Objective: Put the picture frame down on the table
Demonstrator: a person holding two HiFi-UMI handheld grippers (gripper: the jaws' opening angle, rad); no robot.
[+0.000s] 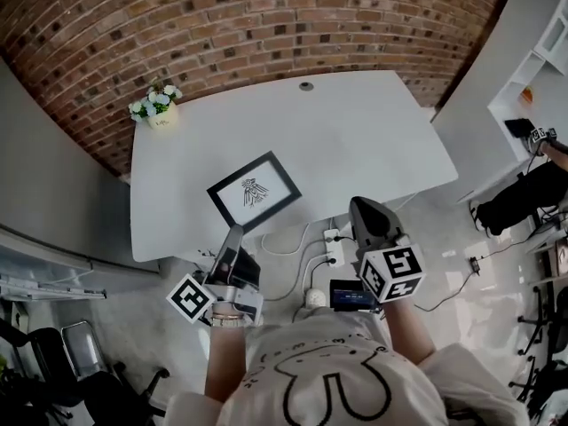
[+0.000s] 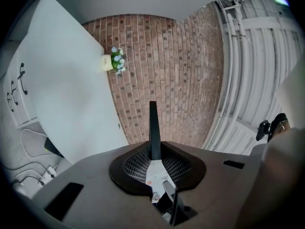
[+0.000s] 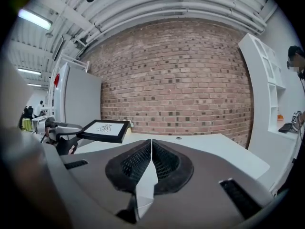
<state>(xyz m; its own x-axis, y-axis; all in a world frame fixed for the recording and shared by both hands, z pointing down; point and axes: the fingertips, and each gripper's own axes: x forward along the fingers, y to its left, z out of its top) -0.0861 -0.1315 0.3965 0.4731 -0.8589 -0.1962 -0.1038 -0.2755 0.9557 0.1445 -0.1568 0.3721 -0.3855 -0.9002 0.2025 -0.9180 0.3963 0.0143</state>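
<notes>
A flower pot (image 1: 158, 109) stands near the brick wall (image 1: 266, 25).

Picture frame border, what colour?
Black: the picture frame has a plain black border. The head view shows it best.

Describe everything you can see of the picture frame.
The picture frame is a flat rectangle with a thin black rim around a white sheet bearing a small dark line drawing. It lies nearly level, face up, turned diagonally over the near edge of the white table, seemingly just above it. The left gripper pinches it by its near corner; nothing else touches it.
</notes>
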